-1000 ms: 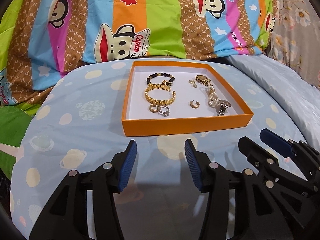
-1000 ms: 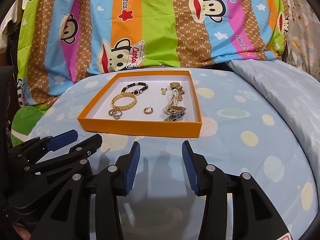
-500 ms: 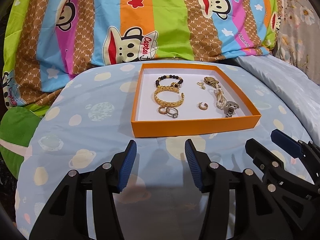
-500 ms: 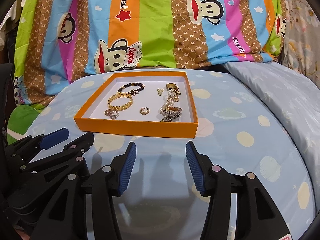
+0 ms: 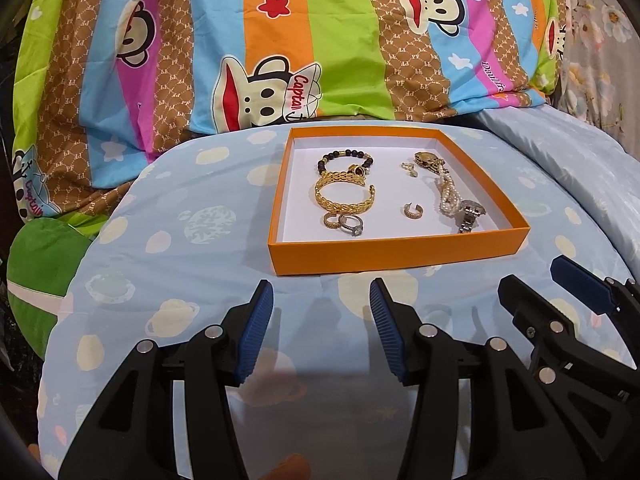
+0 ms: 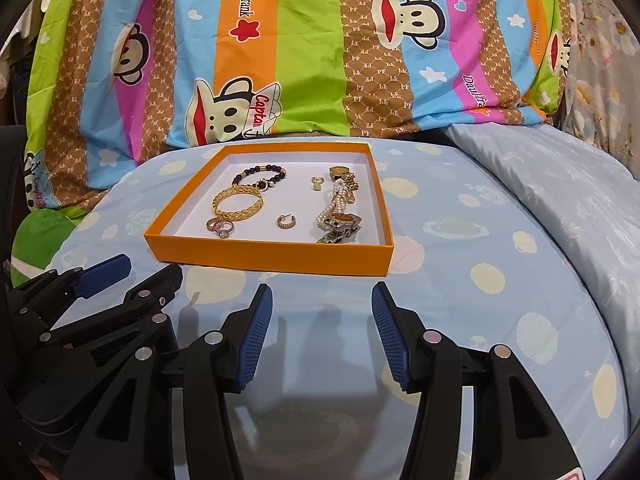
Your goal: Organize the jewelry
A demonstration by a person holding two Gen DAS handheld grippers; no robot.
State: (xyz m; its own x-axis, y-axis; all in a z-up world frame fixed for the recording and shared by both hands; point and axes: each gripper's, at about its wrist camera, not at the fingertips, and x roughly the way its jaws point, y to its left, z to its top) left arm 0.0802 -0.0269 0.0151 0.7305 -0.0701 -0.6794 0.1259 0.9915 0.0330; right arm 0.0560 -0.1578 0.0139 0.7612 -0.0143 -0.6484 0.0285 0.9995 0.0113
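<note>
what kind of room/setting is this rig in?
Most likely a bedroom, working on a bed. The orange tray of jewelry sits on a soft blue planet-print sheet, with a striped cartoon-monkey quilt piled behind it and floral fabric at far right. No table or workbench is visible.

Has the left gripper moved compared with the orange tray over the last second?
Yes. In the left wrist view the orange tray sits further right and a little lower, so the left gripper has swung leftward and edged nearer. The jewelry inside lies as before.
</note>
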